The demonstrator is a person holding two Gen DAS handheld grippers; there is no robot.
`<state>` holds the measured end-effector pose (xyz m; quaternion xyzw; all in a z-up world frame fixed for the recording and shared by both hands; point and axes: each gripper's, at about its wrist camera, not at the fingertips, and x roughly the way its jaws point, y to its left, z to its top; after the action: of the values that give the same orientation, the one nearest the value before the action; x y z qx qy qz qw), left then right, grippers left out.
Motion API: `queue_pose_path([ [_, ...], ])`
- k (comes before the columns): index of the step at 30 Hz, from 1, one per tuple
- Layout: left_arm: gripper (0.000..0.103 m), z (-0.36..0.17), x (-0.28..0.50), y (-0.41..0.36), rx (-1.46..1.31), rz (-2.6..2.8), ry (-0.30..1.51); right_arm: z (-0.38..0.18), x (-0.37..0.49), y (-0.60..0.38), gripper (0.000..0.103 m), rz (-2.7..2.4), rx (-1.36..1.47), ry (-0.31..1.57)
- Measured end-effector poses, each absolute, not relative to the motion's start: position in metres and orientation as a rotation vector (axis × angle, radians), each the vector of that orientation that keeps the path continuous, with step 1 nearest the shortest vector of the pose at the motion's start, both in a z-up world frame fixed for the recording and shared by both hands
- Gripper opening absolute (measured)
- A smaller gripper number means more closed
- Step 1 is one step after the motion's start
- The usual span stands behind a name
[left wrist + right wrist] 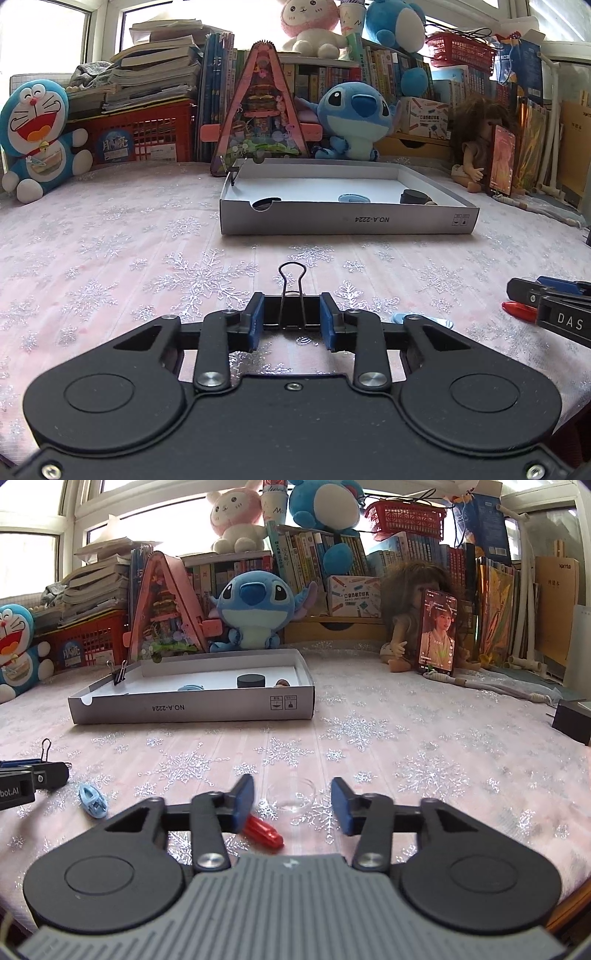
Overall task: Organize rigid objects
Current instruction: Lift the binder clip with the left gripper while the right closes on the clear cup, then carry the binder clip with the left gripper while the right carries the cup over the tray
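My left gripper (291, 318) is shut on a black binder clip (291, 295), its wire handle pointing up and forward, low over the cloth. My right gripper (291, 803) is open; a clear glass dish (291, 794) lies between its fingers and a red piece (264, 830) lies under the left finger (243, 797). A light blue clip (92, 800) lies to the left, also seen in the left wrist view (421, 319). The white cardboard tray (347, 221) holds a black round piece (413, 196), a blue piece (354, 198) and another binder clip on its rim (119, 674).
The pink snowflake cloth (110, 251) covers the table. Plush toys, a doll (402, 635), a propped phone (437, 631), books and red baskets line the back. A black box (572, 720) sits at the right edge.
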<state>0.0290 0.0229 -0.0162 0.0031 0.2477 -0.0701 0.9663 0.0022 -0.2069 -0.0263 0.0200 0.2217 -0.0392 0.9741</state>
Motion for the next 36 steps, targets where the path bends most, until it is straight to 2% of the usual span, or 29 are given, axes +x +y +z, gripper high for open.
queue_pose_path([
  [36, 0.029, 0.008, 0.050, 0.024, -0.022, -0.163, 0.481, -0.002, 0.019, -0.207, 0.038, -0.024, 0.043, 0.394],
])
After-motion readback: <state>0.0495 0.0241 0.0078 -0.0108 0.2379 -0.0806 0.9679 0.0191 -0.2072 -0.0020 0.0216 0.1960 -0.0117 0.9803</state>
